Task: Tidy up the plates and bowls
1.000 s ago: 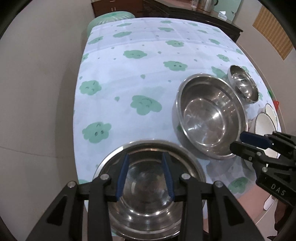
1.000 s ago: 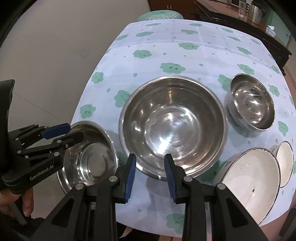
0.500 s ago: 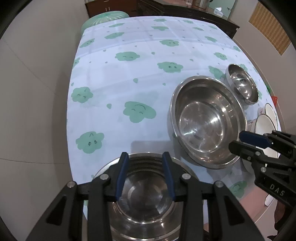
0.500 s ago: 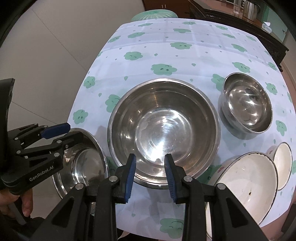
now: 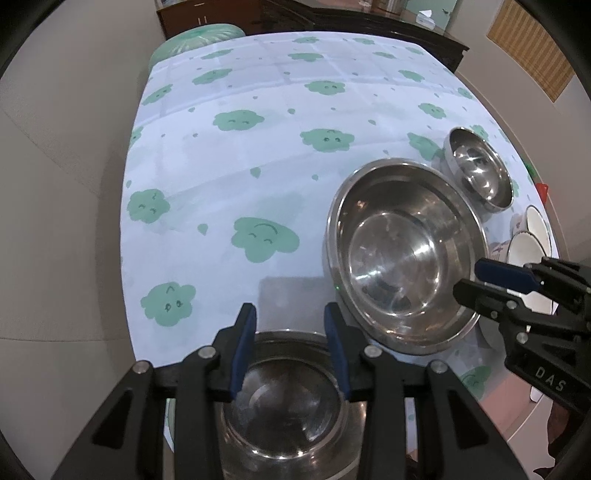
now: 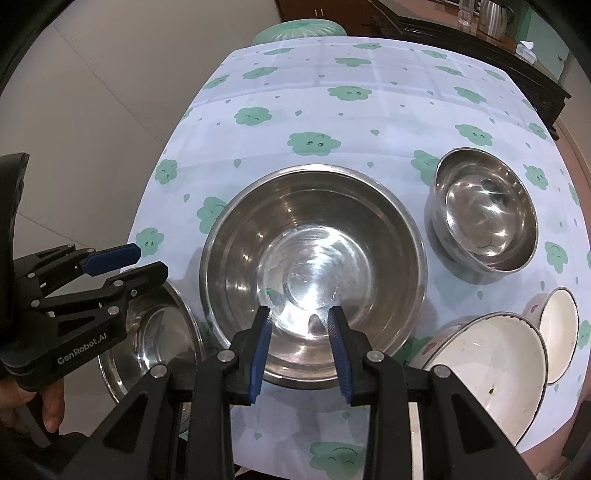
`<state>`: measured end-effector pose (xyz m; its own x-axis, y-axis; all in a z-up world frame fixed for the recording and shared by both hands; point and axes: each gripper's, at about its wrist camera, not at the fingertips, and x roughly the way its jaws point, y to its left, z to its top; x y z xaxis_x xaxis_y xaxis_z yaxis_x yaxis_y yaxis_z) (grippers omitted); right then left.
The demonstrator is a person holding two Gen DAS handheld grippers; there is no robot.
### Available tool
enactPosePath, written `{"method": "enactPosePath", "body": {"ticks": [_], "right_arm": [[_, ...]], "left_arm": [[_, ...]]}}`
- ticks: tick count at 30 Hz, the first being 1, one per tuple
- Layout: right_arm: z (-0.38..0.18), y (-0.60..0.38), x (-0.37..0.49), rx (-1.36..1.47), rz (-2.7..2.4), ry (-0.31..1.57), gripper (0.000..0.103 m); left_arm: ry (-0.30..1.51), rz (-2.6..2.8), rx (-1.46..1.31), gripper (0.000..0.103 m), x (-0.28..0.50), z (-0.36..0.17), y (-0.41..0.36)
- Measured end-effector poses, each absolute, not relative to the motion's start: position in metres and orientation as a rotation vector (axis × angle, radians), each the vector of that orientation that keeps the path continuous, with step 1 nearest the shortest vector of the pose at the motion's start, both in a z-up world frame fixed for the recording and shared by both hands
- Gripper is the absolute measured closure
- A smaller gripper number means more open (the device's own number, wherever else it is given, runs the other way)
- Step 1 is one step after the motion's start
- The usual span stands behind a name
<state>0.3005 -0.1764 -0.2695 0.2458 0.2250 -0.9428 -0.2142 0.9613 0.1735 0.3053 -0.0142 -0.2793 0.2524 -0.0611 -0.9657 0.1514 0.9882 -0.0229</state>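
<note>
A home dining room, by the looks. Cloud-print tablecloth [image 6: 388, 110], steel bowls [image 6: 314, 266], dark wooden sideboard [image 6: 461, 40] carrying a kettle [image 6: 493, 14].

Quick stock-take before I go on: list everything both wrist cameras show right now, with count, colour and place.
Large steel bowl: 1, silver, centre of table, under right gripper.
Medium steel bowl: 1, silver, near-left table edge, under left gripper.
Small steel bowl: 1, silver, right of large bowl.
White bowls: 2, white, near-right corner; bigger, smaller beside it.
Tablecloth: 1, pale blue, green clouds, covers table.
Green stool: 1, beyond table's far end.
Dark cabinet: 1, behind table.
Kettle: 1, silver, on cabinet.
Left gripper: black, blue pads, open, empty.
Right gripper: same, open, empty.
Hand: 1, holds left gripper.
</note>
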Motion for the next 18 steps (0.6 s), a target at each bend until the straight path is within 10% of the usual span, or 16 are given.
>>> {"method": "enactPosePath", "body": {"ticks": [18], "right_arm": [[-0.272, -0.21, 0.321, 0.026, 0.179, 1.287, 0.069]], "left_arm": [[1.332, -0.207, 0.129, 0.055, 0.332, -0.296, -0.031]]}}
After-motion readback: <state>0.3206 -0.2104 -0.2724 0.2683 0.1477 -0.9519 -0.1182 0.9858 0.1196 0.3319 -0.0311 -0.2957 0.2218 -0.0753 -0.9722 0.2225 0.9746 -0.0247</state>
